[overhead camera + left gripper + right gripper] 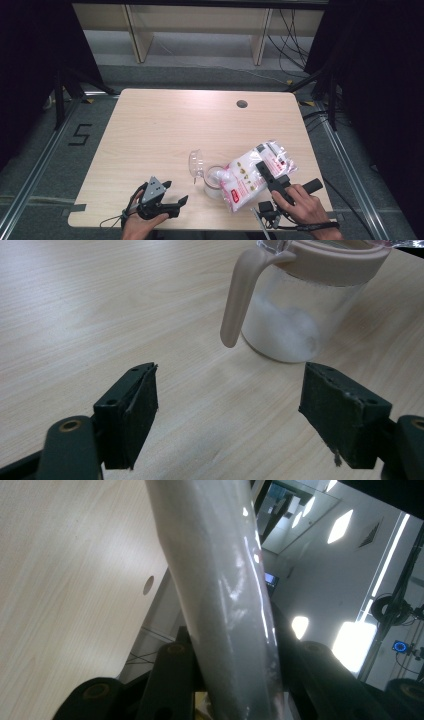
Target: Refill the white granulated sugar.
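Right gripper [268, 175] clamped on plastic bag [248, 172], tilted over clear jar [214, 182] near table [165, 125] front edge. I read bag as soft, slick film, contents shifting; hold near upper end. Left gripper [227, 405] jaws apart, empty, facing jar handle [239, 295]. Jar part-filled white, light, likely to tip.

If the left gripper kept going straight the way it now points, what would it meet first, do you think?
Probably the clear jar with a beige lid and handle, its handle first. The open left gripper has bare light wooden table until then; depth is hard to judge.
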Available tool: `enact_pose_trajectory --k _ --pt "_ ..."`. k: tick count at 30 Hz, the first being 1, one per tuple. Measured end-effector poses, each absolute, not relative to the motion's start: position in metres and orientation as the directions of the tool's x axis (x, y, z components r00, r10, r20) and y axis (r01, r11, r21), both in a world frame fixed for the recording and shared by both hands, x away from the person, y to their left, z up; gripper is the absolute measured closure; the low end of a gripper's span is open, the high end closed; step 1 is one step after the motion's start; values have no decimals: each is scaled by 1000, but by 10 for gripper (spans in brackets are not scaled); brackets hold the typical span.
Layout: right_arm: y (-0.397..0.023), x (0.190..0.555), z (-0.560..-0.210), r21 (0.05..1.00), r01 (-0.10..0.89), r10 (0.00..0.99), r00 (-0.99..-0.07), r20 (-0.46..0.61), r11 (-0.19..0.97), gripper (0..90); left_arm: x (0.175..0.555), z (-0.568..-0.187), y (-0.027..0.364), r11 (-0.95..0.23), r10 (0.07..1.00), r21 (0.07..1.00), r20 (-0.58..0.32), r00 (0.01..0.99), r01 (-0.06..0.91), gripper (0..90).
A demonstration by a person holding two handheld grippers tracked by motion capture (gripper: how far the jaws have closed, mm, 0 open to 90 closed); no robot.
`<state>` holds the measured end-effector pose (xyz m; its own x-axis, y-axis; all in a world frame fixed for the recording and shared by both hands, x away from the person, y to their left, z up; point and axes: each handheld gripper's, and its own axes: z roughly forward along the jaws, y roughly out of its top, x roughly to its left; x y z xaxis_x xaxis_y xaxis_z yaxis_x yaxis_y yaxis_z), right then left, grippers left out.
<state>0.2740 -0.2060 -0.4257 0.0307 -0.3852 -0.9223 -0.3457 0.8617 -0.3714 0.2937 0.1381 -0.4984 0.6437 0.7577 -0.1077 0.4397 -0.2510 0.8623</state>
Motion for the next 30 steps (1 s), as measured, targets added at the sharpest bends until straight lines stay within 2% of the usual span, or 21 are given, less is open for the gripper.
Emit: enact_pose_trajectory --k 13,19,30 --pt "-207 274 -427 -354 -340 -369 22 -929 871 722 294 -498 138 -251 758 862 -107 643 440 226" --pt "-206 275 -425 -376 -348 -391 28 -920 859 723 294 -498 138 -251 758 863 -108 643 440 226" --pt "-208 274 -427 -346 -332 -362 15 -932 878 726 294 -498 138 -254 757 862 -106 644 439 226"
